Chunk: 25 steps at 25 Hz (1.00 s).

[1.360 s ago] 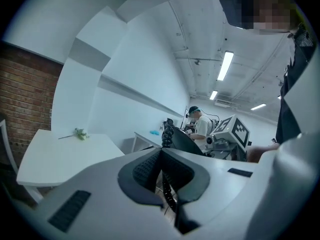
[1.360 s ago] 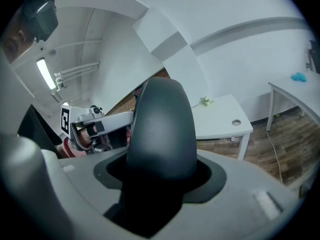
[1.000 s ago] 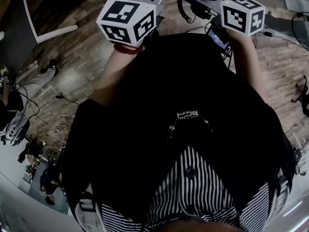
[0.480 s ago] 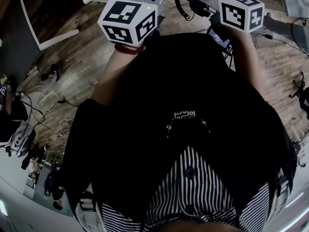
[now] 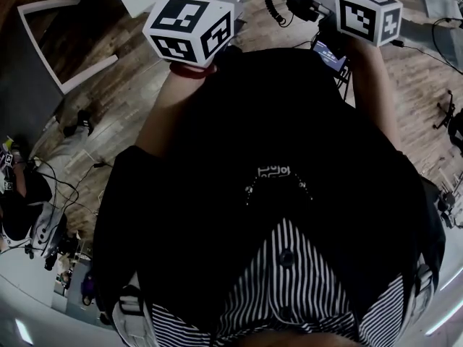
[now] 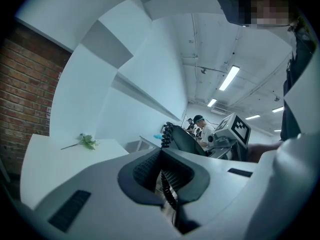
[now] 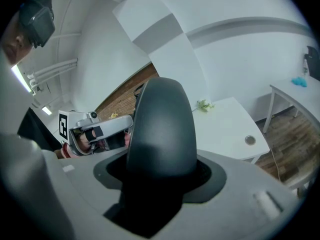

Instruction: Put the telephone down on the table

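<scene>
Two grippers are up at the top edge of the head view, in front of the person's black jacket [image 5: 289, 121], over a wood floor [image 5: 123, 100].

Left side: left gripper [image 6: 167, 181], with its left cube [image 5: 189, 29] above a wrist with a red band [image 5: 192, 71]. The jaws are nearly together, with only a narrow gap. The coiled cord [image 6: 166, 134] runs down into that gap and is pinched between the ribbed black pads. Beyond the jaws the cord rises to the curved black body of the telephone handset [image 7: 160, 129].

Centre: the cord hangs as a black coil between the two grippers in the head view.

Right side: right gripper [image 7: 160, 176], right cube [image 5: 367, 19]. The jaws are clamped on the handset, which stands up out of them and fills the middle of the right gripper view.

Handset position: held in the air, not touching the white table [image 7: 225, 129], which lies beyond it. A green sprig [image 7: 202, 105] lies on that table's far side.
</scene>
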Each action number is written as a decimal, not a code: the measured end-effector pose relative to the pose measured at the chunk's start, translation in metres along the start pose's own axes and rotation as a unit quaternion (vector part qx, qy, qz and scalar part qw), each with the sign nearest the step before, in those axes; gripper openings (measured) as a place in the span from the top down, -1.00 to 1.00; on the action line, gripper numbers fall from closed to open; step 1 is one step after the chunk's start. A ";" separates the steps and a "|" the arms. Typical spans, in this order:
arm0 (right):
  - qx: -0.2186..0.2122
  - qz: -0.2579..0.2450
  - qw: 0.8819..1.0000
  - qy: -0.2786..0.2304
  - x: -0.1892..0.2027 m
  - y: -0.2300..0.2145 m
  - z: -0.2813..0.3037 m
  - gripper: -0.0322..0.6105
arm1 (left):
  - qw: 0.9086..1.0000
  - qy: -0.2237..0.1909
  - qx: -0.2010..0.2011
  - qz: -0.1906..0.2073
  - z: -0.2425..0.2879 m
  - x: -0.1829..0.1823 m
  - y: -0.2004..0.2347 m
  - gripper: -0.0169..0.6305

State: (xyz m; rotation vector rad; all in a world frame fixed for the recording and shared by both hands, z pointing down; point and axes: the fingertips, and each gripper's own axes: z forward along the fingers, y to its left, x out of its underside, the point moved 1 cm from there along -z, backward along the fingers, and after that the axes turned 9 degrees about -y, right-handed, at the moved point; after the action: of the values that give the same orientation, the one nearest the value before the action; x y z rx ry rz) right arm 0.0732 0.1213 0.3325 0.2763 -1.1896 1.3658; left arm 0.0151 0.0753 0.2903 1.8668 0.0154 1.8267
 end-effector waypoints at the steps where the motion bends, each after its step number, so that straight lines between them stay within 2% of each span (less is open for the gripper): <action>1: 0.000 0.000 1.000 0.000 -0.002 0.001 0.004 0.02 | 1.000 -0.001 0.000 -0.001 -0.001 -0.001 0.005 0.92; 9: -0.038 -0.011 0.999 0.018 -0.009 0.015 0.021 0.02 | 0.999 -0.009 -0.034 0.001 -0.022 -0.008 0.022 0.92; 16: -0.070 -0.028 0.997 0.035 -0.030 0.023 0.074 0.02 | 0.997 -0.018 -0.075 -0.005 -0.046 -0.017 0.071 0.92; 25: -0.107 -0.033 0.993 0.041 -0.065 0.000 0.120 0.02 | 0.993 -0.026 -0.116 0.005 -0.026 -0.038 0.118 0.92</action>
State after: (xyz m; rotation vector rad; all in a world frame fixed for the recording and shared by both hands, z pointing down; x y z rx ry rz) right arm 0.0297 -0.0086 0.3351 0.1050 -1.2362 1.1703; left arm -0.0530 -0.0305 0.2974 1.7516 -0.2159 1.7049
